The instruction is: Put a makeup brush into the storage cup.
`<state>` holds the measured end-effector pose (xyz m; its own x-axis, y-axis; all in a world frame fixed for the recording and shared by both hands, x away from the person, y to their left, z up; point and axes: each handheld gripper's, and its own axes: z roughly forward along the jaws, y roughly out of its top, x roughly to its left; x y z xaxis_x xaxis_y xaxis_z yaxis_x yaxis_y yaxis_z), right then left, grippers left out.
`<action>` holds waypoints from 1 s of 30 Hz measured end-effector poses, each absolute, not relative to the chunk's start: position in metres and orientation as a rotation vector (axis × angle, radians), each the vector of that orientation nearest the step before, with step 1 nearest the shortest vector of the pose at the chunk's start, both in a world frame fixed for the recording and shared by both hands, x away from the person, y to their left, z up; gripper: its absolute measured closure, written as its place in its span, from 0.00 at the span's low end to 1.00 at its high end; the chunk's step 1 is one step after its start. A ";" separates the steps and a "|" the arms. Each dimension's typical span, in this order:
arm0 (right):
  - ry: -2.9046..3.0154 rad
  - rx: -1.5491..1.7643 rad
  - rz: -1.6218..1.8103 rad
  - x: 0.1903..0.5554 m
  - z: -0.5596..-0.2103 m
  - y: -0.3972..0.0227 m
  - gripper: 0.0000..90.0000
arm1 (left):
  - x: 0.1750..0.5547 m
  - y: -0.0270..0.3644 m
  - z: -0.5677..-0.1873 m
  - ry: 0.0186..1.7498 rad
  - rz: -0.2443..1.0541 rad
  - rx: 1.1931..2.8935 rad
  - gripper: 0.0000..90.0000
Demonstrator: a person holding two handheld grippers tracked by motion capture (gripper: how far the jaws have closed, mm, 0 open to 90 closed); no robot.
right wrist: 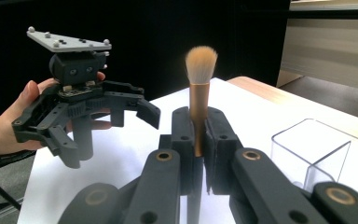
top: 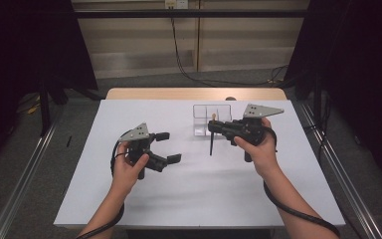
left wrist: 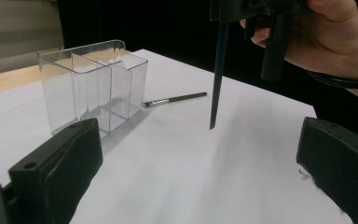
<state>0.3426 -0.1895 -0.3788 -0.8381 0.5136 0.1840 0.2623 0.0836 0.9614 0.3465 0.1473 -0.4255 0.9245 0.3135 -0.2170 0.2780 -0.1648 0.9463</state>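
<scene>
A: Far along yet?

B: Midway, by the look of it; makeup brush point(right wrist: 200, 88) clamped in the right gripper point(top: 214, 127), bristles up, dark handle tip hanging down clear of the white table point(top: 204, 199); not yet in the clear organizer point(top: 211, 119); second, thinner brush point(left wrist: 175, 99) lying flat on the table just beside the organizer, untouched.

A: So what remains?

B: Probably carrying the held brush over one of the compartments, lowering it in, letting go; then likely fetching the thin one; compartments seemingly empty so far.

A: And the right hand's pose?

B: Raised just in front of the organizer; gripper held level, pointing across toward the left; jaws pressed tight on the copper ferrule, brush standing upright between them.

A: The left?

B: Left gripper point(top: 168, 147) spread wide, nothing between the jaws; held low over the table, well apart from the brush, aimed toward the organizer and the right hand point(top: 258, 149); left hand point(top: 127, 167) wrapped round its grip, seemingly on standby.
</scene>
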 end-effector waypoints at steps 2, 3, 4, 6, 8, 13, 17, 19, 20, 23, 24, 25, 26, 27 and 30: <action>2.149 0.787 1.840 0.344 -0.378 -0.189 0.94 | 0.345 0.150 -0.425 0.443 0.038 1.762 0.00; 2.147 0.787 1.839 0.345 -0.377 -0.189 0.94 | 0.345 0.151 -0.425 0.442 0.042 1.764 0.00; 2.145 0.786 1.838 0.345 -0.376 -0.189 0.94 | 0.344 0.152 -0.424 0.438 0.039 1.768 0.00; 2.139 0.780 1.842 0.346 -0.375 -0.189 0.94 | 0.343 0.155 -0.424 0.440 0.044 1.768 0.00; 2.135 0.776 1.846 0.348 -0.373 -0.189 0.94 | 0.342 0.157 -0.425 0.439 0.042 1.771 0.00; 2.120 0.774 1.839 0.351 -0.370 -0.190 0.94 | 0.340 0.164 -0.426 0.448 0.043 1.770 0.00; 2.104 0.779 1.839 0.353 -0.368 -0.191 0.94 | 0.338 0.169 -0.428 0.450 0.045 1.778 0.00; 2.102 0.776 1.831 0.355 -0.367 -0.191 0.94 | 0.337 0.172 -0.428 0.457 0.049 1.775 0.00; 2.096 0.771 1.828 0.355 -0.366 -0.192 0.94 | 0.337 0.173 -0.428 0.457 0.049 1.776 0.00; 2.089 0.765 1.820 0.357 -0.364 -0.192 0.94 | 0.335 0.177 -0.428 0.456 0.055 1.776 0.00; 2.086 0.765 1.819 0.358 -0.363 -0.192 0.94 | 0.334 0.179 -0.428 0.459 0.057 1.772 0.00; 2.082 0.766 1.817 0.358 -0.362 -0.193 0.94 | 0.334 0.180 -0.429 0.461 0.054 1.769 0.00; 2.076 0.768 1.818 0.359 -0.361 -0.193 0.94 | 0.334 0.182 -0.429 0.462 0.055 1.775 0.00; 2.073 0.768 1.818 0.359 -0.360 -0.194 0.94 | 0.333 0.183 -0.429 0.464 0.058 1.774 0.00; 2.062 0.775 1.813 0.362 -0.359 -0.196 0.94 | 0.332 0.187 -0.430 0.465 0.061 1.779 0.00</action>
<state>0.3617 -0.1961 -0.3585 -0.8143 0.5652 0.1323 0.2036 0.0647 0.9769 0.3324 0.1871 -0.4296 0.9177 0.3414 -0.2030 0.2774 -0.1851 0.9428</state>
